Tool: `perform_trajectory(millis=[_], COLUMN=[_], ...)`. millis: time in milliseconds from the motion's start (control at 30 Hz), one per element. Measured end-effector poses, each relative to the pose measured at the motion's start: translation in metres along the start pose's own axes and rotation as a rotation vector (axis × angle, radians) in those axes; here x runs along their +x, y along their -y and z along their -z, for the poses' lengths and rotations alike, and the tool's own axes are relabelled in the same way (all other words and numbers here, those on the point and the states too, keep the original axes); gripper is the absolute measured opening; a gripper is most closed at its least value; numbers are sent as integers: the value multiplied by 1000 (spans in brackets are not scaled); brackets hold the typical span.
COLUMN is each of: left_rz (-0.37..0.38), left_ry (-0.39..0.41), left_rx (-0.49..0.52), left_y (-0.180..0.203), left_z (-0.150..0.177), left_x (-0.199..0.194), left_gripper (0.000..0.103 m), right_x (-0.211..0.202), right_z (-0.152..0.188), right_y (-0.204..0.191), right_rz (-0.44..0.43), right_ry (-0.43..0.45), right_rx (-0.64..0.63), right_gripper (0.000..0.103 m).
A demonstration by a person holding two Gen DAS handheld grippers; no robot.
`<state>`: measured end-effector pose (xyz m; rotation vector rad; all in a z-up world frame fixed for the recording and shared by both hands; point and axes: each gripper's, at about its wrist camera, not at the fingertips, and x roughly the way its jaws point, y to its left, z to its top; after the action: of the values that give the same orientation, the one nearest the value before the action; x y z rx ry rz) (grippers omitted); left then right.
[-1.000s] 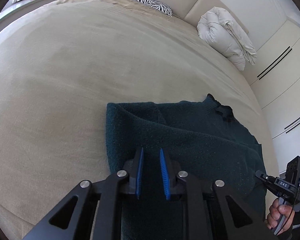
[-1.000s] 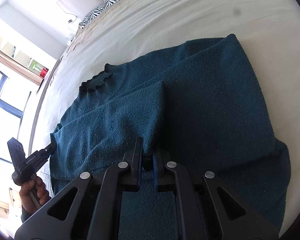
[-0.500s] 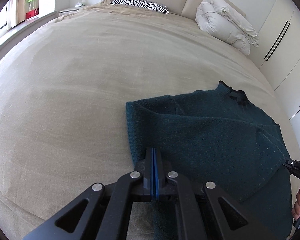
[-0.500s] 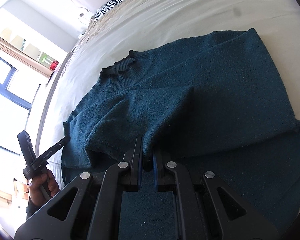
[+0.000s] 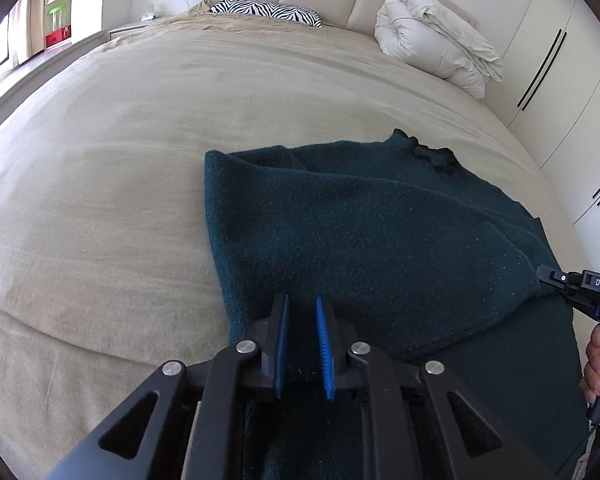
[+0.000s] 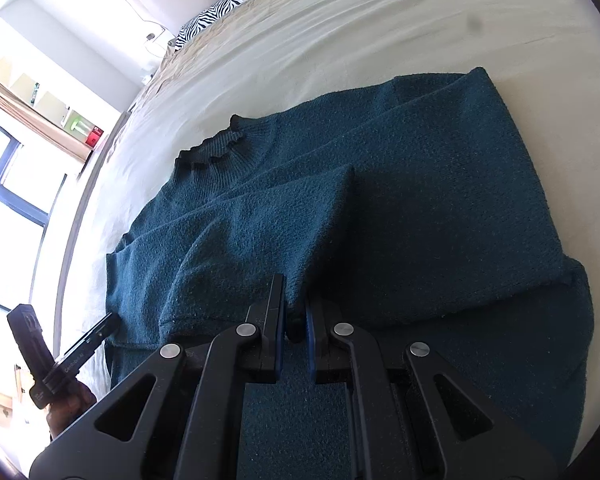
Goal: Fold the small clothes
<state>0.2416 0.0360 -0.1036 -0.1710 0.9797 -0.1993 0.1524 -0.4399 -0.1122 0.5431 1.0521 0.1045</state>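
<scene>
A dark teal knit sweater (image 5: 380,232) lies on the beige bed (image 5: 140,128), its sides folded inward and its ruffled collar (image 5: 436,158) at the far end. My left gripper (image 5: 302,312) is open just above the sweater's near left part, with nothing between its blue pads. My right gripper (image 6: 294,312) is shut on a fold of the sweater (image 6: 380,220) near the hem. The right gripper also shows at the right edge of the left wrist view (image 5: 572,288), at the sweater's edge. The left gripper shows at the lower left of the right wrist view (image 6: 80,348).
A zebra-print pillow (image 5: 266,10) and a rolled white duvet (image 5: 436,40) lie at the head of the bed. White wardrobe doors (image 5: 560,92) stand to the right. A window and shelf (image 6: 40,132) are beyond the far side.
My left gripper was open, shut half a second ago on the sweater's left edge, and is now open again. The right gripper stays shut on the fold, which has shifted slightly.
</scene>
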Motion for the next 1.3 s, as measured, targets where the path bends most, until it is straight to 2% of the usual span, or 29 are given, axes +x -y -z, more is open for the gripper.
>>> perform_trajectory(millis=[133,267,433,600,733,767,800,867,933,1033,1133,1200,1233,1267,1300], left_rz=[-26,-9,-22,-13,-34,-43,-49,-46,-37,-24,-27,-63,-53,-46,-49], left_ry=[10,10,8,9,4,12,28,65,84,94,61,19,3,21,36], left_rx=[40,45,78,62,53,50,43,32,35,33,5,1,-12,-15,0], left_y=[3,-2,-2,-6,-3,-3,-2,-1,4,10,6,2,-3,-6,-5], left_z=[3,6,9,9,5,3,-1,-10,-23,-45,-61,-64,-63,-61,-60], left_x=[2,2,0,-2,-13,-18,-24,-34,-33,-18,8,30,39,42,42], left_gripper=[16,15,14,13,13,15,22,31,35,35,35,35,35,35,35], right_x=[-2,-1,11,13,3,-4,-11,-22,-27,-18,2,18,30,42,53], right_z=[-3,-10,-11,-15,-18,-19,-21,-25,-28,-32,-37,-41,-44,-46,-47], right_y=[2,8,16,12,10,9,10,11,7,-12,-31,-39,-38,-33,-26], right_rz=[9,31,44,57,103,138,168,188,168,80,-23,-87,-131,-158,-155], right_ry=[3,18,7,11,14,37,65,100,119,103,75,66,44,16,-3], right_rx=[-7,0,4,-33,-46,-48,-50,-39,-39,-63,-74,-71,-51,-10,34], right_gripper=[7,7,8,8,14,14,14,14,14,14,14,14,14,14,14])
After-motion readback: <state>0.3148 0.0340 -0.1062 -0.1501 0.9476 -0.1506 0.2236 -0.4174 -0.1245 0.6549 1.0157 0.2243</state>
